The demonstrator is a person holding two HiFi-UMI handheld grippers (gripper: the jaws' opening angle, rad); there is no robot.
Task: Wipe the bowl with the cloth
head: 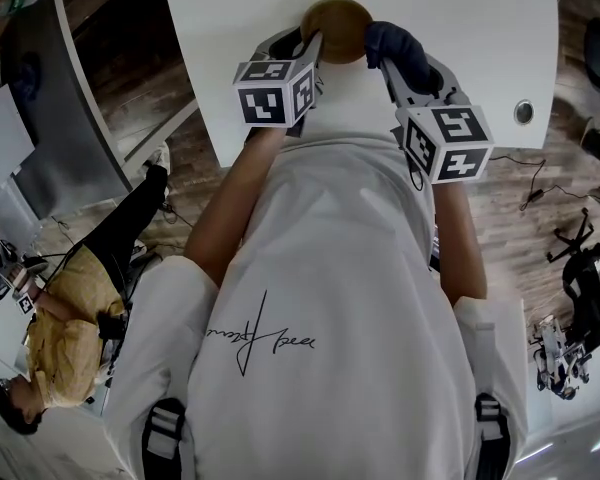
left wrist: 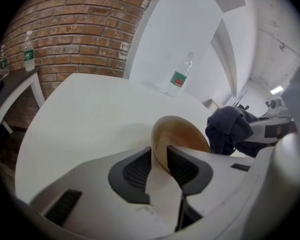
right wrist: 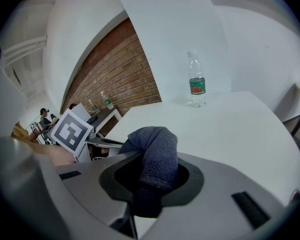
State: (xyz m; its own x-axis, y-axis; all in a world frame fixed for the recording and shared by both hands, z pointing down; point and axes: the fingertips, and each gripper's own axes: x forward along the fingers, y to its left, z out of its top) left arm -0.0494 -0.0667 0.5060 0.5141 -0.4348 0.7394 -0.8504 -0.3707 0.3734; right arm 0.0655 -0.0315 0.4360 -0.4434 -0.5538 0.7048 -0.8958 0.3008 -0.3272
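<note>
The white counter [head: 480,28] stretches out ahead of both tongs and carries little near them, which gives room to work the bowl in the air or just over the surface; whether the bowl touches it I cannot tell.

The left tongs [left wrist: 160,156] are clamped on the rim of the tan bowl [left wrist: 182,134], one jaw inside the wall and one outside. The bowl is tipped on edge, its open side turned toward the right tongs, probably so that the inside can be reached for wiping. What shows of the inside looks empty and brownish.

The right tongs [right wrist: 150,179] are closed on the dark blue cloth [right wrist: 157,154], which bunches up out of the jaws as a pad just beside the bowl's open side, not clearly touching it. Wiping seems about to begin.

A clear water bottle [right wrist: 196,81] stands upright well beyond both tongs; its fill level is not readable.
</note>
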